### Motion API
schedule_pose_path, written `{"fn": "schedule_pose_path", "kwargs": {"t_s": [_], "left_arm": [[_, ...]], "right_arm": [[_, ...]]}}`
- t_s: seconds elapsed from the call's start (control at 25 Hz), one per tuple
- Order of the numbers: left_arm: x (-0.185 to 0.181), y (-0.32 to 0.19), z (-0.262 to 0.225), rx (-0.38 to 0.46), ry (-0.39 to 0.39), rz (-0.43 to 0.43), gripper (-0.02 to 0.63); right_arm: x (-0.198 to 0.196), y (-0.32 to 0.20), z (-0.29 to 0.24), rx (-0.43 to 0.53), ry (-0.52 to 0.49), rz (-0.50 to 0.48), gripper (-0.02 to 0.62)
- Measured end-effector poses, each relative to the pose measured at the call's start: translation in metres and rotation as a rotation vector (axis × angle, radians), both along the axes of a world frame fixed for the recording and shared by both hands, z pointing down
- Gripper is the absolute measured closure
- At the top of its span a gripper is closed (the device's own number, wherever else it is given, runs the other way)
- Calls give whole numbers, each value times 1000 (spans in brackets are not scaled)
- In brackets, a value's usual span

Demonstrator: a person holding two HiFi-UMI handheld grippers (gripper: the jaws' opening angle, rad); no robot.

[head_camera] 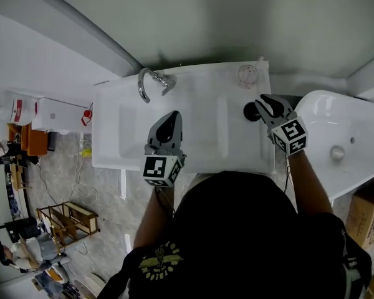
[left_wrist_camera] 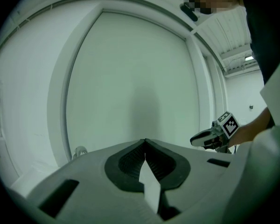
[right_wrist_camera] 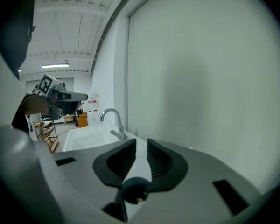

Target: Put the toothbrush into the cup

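Observation:
A dark cup (head_camera: 251,111) stands on the right side of the white sink counter (head_camera: 230,142). My right gripper (head_camera: 263,104) hovers just to its right, jaws open with a clear gap and nothing pressed between them. In the right gripper view the cup (right_wrist_camera: 134,189) shows as a dark round shape under the open right gripper (right_wrist_camera: 141,141), with a small pale pink bit at its rim; the toothbrush itself I cannot make out. My left gripper (head_camera: 173,116) hangs over the basin, and in its own view the left gripper (left_wrist_camera: 145,143) has its tips touching, with nothing held.
A chrome faucet (head_camera: 148,83) rises at the back left of the basin. A round pale disc (head_camera: 247,75) lies at the counter's back right corner. A white bowl-shaped fixture (head_camera: 343,142) stands to the right. The wall is close behind the counter.

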State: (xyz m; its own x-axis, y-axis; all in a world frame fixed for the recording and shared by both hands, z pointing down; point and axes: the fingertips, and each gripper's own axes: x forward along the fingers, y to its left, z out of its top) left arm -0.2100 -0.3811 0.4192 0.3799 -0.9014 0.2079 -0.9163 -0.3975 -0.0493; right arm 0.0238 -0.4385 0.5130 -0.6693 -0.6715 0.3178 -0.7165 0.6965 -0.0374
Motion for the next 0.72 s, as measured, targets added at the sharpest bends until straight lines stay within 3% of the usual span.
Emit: {"fn": "schedule_pose_path", "kwargs": {"t_s": [0.04,0.12,0.4,0.72], "left_arm": [[3,1,-3,11,1,-3,595],[9,5,-9,29,8,-4,595],[47,27,-30,63,65,20,595],[75,49,-48,107,105,-30,595]], "right_arm": [[5,1,-14,28,-20,14,548],[15,7,-41,80,-58,34,580],[54,39,-102,183,-109,69,584],[95,71,-114,187,-146,69,584]]}}
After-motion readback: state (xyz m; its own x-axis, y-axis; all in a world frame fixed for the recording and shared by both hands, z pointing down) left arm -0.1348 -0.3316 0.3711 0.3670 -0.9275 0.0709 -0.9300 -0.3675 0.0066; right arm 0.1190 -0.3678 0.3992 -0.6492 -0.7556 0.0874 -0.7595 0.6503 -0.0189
